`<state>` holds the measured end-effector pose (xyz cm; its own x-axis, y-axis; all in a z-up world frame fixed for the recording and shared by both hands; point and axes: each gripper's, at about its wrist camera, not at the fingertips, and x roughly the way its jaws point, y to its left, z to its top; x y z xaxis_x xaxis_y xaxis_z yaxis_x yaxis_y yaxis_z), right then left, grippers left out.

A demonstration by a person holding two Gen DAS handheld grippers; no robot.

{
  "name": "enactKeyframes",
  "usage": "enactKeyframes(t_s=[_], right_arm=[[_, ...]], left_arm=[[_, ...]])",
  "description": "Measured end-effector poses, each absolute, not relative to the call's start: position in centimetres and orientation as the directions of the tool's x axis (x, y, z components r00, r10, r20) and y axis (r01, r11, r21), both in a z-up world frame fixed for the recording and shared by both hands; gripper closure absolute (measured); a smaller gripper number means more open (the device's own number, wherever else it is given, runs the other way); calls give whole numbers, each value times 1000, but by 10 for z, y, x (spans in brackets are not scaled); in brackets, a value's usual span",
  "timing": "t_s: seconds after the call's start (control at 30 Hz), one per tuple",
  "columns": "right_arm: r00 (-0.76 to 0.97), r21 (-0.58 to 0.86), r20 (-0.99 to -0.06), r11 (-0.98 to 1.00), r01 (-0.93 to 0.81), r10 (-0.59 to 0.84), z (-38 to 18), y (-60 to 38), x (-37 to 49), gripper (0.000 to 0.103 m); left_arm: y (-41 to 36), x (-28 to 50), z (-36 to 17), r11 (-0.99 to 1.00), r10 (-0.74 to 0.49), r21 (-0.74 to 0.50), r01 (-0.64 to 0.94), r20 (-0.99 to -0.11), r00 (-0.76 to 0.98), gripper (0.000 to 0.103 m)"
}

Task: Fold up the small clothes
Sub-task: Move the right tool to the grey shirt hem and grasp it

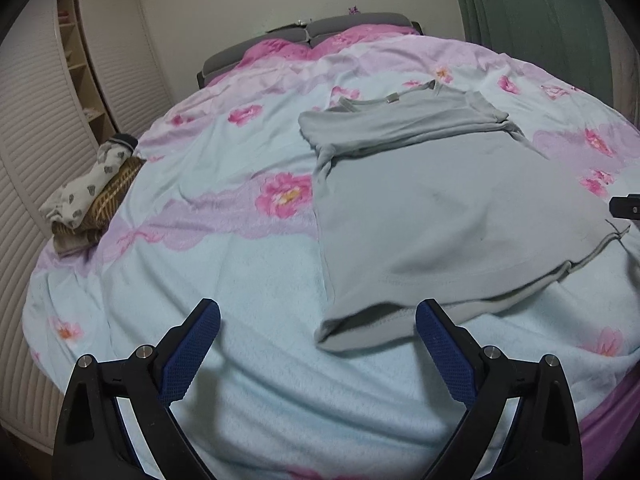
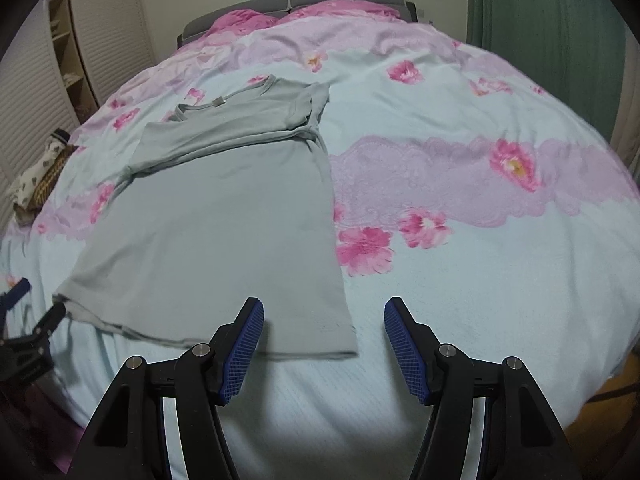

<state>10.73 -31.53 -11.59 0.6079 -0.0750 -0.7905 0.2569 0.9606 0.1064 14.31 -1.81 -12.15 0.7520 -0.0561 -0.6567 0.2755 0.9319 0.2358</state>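
Observation:
A small grey-green T-shirt (image 1: pixel 432 204) lies flat on the bed, collar far, hem near, both sleeves folded in across the chest. It also shows in the right wrist view (image 2: pixel 224 220). My left gripper (image 1: pixel 318 316) is open and empty, above the bedspread at the shirt's near-left hem corner. My right gripper (image 2: pixel 324 312) is open and empty at the near-right hem corner, its left finger (image 2: pixel 246 344) over the hem edge. The left gripper shows at the left edge of the right wrist view (image 2: pixel 28 320); the right one shows as a dark tip (image 1: pixel 626 206).
The bedspread (image 1: pixel 248 288) is light blue with pink flowers. A stack of folded clothes (image 1: pixel 92 196) sits at the bed's left edge, next to louvred wardrobe doors (image 1: pixel 36 120). A grey headboard (image 1: pixel 352 26) and a green curtain (image 1: pixel 540 20) stand beyond.

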Motion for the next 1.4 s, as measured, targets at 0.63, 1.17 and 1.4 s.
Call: enactKeyframes(t_s=[0.63,1.17,1.4], right_arm=[[620,31,-775,974,226,-119,-104,-319,90,94],[667,39,-733,970,242,-137,-94,-313,75,59],[666,-28,-729,979,201,-157,-102,-290,67,59]], left_arm=[[-20,135,-122,937,-87,192,293,-683,726,2],[-16,127,-123,952,-73,178,250,-660,748,5],[-30,124,-132,930,-39,248,272,-667,744,18]])
